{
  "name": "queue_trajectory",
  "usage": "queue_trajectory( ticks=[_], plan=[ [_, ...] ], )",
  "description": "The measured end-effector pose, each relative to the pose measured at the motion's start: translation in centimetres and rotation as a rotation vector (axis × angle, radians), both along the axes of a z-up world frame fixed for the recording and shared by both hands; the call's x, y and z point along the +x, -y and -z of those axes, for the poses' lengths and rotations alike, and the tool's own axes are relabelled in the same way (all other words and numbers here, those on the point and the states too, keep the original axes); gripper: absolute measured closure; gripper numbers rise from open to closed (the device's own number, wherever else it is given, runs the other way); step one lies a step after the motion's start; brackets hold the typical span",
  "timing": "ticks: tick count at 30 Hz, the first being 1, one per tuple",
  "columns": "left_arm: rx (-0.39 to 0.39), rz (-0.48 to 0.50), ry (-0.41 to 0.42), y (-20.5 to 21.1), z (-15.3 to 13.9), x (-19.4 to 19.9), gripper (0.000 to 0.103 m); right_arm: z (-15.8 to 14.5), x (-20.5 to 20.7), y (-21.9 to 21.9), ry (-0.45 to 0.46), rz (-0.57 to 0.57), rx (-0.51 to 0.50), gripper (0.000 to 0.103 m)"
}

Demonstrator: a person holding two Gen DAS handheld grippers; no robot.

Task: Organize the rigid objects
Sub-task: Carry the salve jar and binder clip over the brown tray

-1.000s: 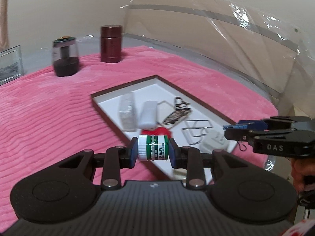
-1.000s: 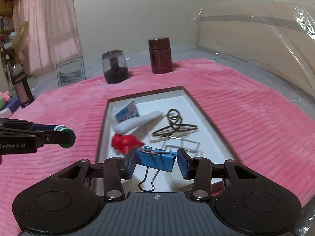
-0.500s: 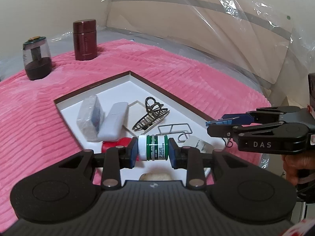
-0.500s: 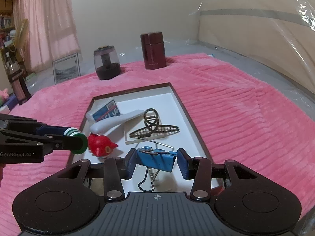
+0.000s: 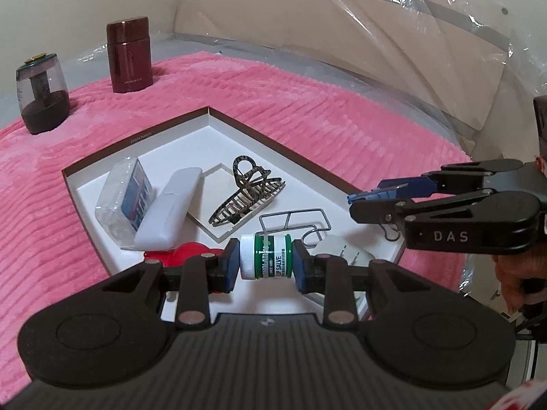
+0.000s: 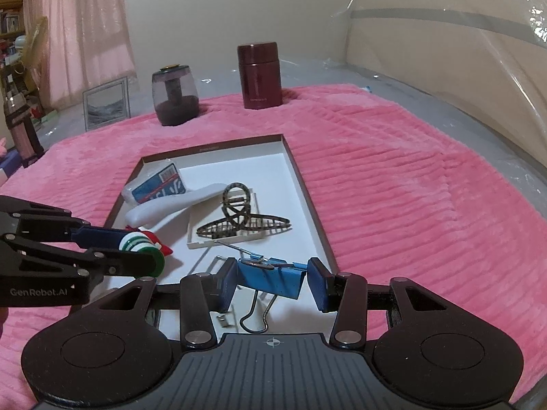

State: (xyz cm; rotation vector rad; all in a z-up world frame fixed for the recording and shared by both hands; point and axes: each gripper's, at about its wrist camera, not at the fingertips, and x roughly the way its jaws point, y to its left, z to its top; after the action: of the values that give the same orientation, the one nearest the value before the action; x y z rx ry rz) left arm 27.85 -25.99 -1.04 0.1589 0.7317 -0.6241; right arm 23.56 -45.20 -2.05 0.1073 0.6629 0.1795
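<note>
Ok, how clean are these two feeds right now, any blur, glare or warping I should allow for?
Left wrist view: sharp, the lip salve jar label partly readable; glare streaks on the plastic sheet; fisheye bends the tray edges. Right wrist view: also sharp on the binder clip; soft even light, faint shadows; the curtain side is brighter and dark corners frame the picture.
</note>
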Motion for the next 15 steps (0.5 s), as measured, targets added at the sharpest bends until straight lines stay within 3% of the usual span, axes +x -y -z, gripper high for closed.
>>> queue_trajectory(
  ticks=[15],
  plan=[
    [0.026, -0.007, -0.029, 0.5, 1.5, 1.2, 0.076, 0.6, 0.7, 0.3, -0.015, 0.005, -0.006, 0.062]
  ],
)
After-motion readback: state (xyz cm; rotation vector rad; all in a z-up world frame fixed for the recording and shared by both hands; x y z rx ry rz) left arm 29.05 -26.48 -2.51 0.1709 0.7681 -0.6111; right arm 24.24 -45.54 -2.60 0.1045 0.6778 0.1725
